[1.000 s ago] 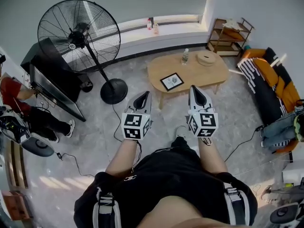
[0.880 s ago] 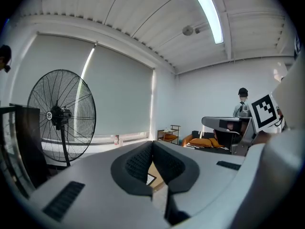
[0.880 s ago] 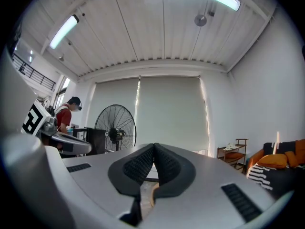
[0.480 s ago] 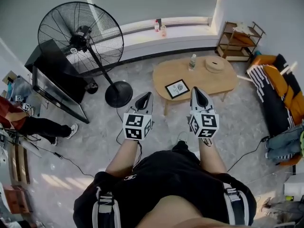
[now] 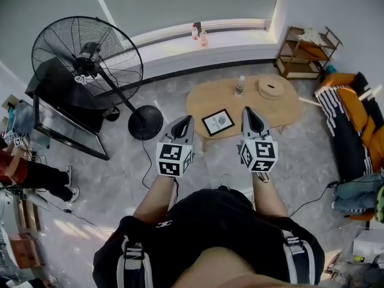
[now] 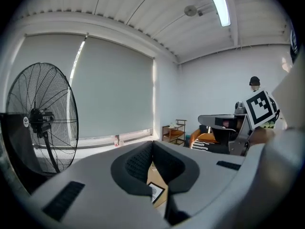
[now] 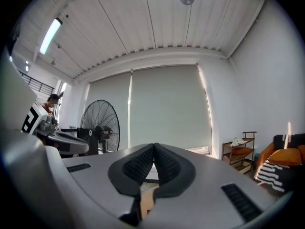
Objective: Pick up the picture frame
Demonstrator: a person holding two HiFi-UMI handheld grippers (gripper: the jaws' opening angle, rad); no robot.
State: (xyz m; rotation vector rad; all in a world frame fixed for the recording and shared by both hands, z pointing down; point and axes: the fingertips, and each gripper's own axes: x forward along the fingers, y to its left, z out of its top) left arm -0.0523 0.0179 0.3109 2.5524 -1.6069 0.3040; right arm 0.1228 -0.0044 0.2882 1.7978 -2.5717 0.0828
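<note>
A black-edged picture frame (image 5: 218, 122) lies flat on the near left part of an oval wooden coffee table (image 5: 282, 108). My left gripper (image 5: 185, 122) is held out in front of me, shut and empty, just left of the frame in the head view. My right gripper (image 5: 250, 113) is also shut with nothing in it, just right of the frame. Both hang in the air short of the table. Through the shut jaws in the left gripper view a corner of the picture frame (image 6: 156, 192) shows on the table below.
On the table stand a clear bottle (image 5: 240, 85) and a round wooden box (image 5: 271, 88). A big black floor fan (image 5: 90, 56) with its round base (image 5: 144, 122) stands left. A black stand (image 5: 60, 110) is beside it. A wooden shelf (image 5: 306, 53) and an orange sofa (image 5: 354, 119) are right.
I have walked toward the table with both grippers held out. The table and frame now sit closer between the gripper tips. Both grippers stayed shut.
</note>
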